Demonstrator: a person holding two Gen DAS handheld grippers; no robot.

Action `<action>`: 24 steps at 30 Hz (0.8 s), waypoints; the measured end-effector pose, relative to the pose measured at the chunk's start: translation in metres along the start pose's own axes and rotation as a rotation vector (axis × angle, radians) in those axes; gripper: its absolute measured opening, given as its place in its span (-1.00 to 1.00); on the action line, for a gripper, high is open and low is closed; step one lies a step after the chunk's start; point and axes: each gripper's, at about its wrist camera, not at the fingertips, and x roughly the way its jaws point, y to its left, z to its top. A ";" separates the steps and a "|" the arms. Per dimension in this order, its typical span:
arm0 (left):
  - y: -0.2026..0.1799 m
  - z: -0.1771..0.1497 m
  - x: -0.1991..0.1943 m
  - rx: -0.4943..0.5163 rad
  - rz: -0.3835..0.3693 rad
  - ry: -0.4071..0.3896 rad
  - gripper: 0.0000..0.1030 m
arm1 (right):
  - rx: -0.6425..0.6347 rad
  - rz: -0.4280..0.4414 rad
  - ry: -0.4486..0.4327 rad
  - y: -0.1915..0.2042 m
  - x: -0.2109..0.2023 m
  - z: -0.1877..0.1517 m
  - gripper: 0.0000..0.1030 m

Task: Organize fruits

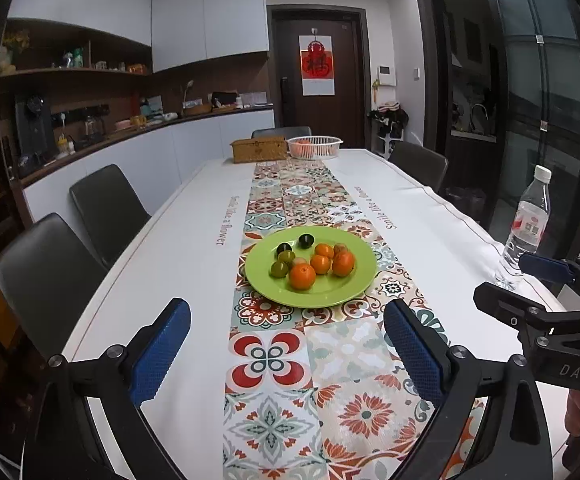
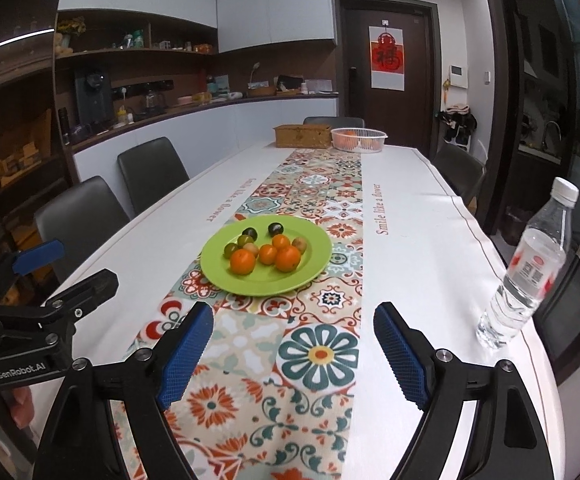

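A green plate sits on the patterned runner in the middle of the table. It holds several oranges, green fruits and dark fruits. My left gripper is open and empty, short of the plate's near edge. My right gripper is open and empty, also short of the plate; it shows at the right of the left wrist view.
A white basket with oranges and a wicker box stand at the table's far end. A water bottle stands near the right edge. Dark chairs line the left side.
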 end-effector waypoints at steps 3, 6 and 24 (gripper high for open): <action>-0.003 -0.003 -0.007 0.000 0.000 -0.003 0.92 | 0.000 0.003 -0.006 -0.001 -0.009 -0.004 0.62; -0.005 -0.007 -0.014 0.000 0.005 -0.005 0.92 | 0.000 0.005 -0.015 0.000 -0.015 -0.008 0.62; -0.017 -0.014 -0.036 0.011 0.017 -0.030 0.92 | 0.008 0.010 -0.043 -0.003 -0.040 -0.025 0.62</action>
